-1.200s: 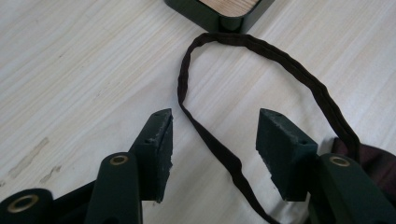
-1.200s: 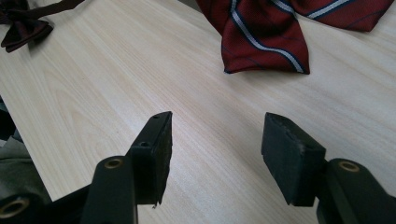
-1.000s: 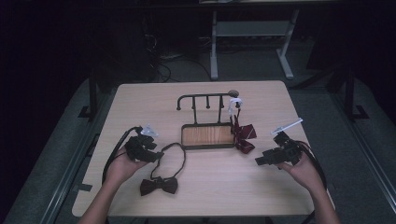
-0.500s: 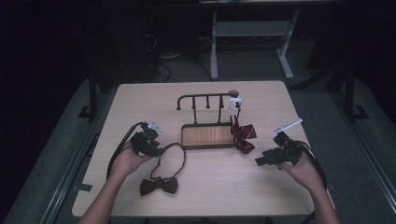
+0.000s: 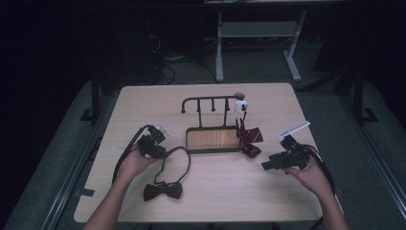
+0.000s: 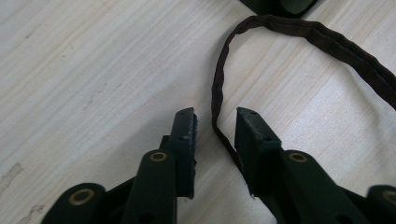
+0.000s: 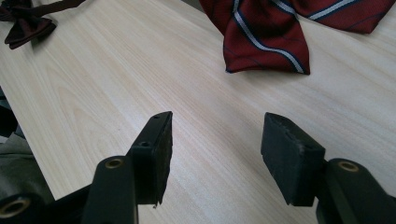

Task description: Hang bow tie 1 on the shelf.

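The left tool (image 6: 215, 122), its jaws just closing around but not yet pinching the dark bow tie's (image 5: 163, 190) limp, light strap (image 6: 217, 93) on the surface (image 5: 220, 191), suited that thin loop, while the right tool (image 7: 215, 140) stood spread.

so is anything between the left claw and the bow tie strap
Nothing visible. The left claw already straddles the dark strap of the bow tie on the table. Its jaws have just been closing, with small gaps left on both sides of the strap.
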The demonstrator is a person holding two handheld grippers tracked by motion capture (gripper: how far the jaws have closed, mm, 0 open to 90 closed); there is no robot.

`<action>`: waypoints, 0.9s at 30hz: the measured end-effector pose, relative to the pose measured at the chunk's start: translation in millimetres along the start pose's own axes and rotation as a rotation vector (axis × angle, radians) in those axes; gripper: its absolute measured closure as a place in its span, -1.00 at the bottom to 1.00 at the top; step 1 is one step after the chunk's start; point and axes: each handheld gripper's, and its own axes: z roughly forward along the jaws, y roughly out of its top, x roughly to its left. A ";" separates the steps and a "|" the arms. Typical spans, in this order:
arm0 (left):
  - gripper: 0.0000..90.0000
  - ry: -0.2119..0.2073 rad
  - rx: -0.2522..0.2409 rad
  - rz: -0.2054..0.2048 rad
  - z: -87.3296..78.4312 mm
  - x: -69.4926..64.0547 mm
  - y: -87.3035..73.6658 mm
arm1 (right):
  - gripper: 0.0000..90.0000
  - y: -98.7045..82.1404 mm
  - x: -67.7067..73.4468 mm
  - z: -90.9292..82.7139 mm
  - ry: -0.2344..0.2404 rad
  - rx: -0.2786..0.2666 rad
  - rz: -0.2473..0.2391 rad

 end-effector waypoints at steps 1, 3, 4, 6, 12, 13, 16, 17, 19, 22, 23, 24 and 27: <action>0.59 0.002 0.005 -0.001 0.9 0.0 0.3 | -0.04 0.0 0.0 -0.3 0.000 -0.001 -0.001; 0.63 0.002 0.018 -0.002 2.1 0.8 1.0 | -0.04 -0.1 -0.1 -0.8 -0.003 -0.001 -0.001; 0.66 -0.002 0.021 -0.003 2.6 1.3 1.1 | -0.04 -0.2 -0.4 -0.9 -0.003 -0.003 -0.003; 0.70 -0.007 0.030 -0.001 4.0 1.8 1.6 | -0.04 -0.1 -0.1 -1.1 -0.002 -0.003 0.000; 0.85 -0.008 0.034 0.004 6.9 2.4 2.5 | -0.04 2.1 4.6 -3.1 0.026 -0.024 -0.018; 0.89 -0.008 0.034 0.004 6.9 2.4 2.5 | -0.04 2.1 4.6 -3.1 0.026 -0.024 -0.018; 0.98 -0.013 0.040 0.013 6.8 2.6 2.2 | -0.04 2.6 6.3 -4.3 0.032 -0.031 -0.024; 0.99 -0.013 0.040 0.013 6.8 2.6 2.2 | -0.04 2.6 6.3 -4.3 0.032 -0.031 -0.024; 0.99 -0.009 0.044 0.018 6.5 2.5 2.3 | -0.04 2.2 5.7 -3.8 0.033 -0.031 -0.022; 0.99 -0.012 0.039 0.026 4.2 2.6 1.7 | -0.04 1.6 4.7 -3.5 0.031 -0.031 -0.022; 0.99 -0.014 0.035 0.024 3.8 2.7 1.2 | -0.04 1.3 4.1 -3.4 0.032 -0.032 -0.020; 0.99 -0.014 0.035 0.024 3.8 2.7 1.2 | -0.04 1.3 4.1 -3.4 0.032 -0.032 -0.020; 0.99 -0.022 0.028 0.022 0.1 3.2 -0.7 | -0.04 -0.4 2.1 -2.5 0.034 -0.028 -0.005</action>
